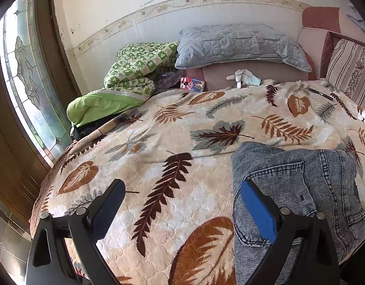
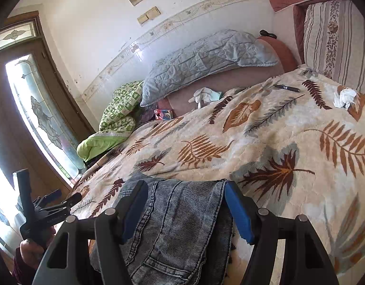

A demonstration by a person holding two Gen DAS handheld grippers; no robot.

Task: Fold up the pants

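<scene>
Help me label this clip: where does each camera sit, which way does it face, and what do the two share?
Left wrist: on the left gripper, facing across the bed; open jaws, jeans at right.
Right wrist: on the right gripper, jaws open astride the jeans; the person's hand shows at left.
Shared: jeans, grey pillow, pen.

The folded pants (image 1: 298,190) lie on the blanket (image 1: 173,142) at the near right edge of the bed, with the left tool (image 1: 182,204) just to their left and the right tool (image 2: 186,207) straddling them. Far across the bed a pillow (image 1: 239,45) rests against the wall, a quilt (image 1: 135,68) to its left. A pen (image 1: 321,94) and a tissue (image 2: 345,97) lie far right on the blanket.
</scene>
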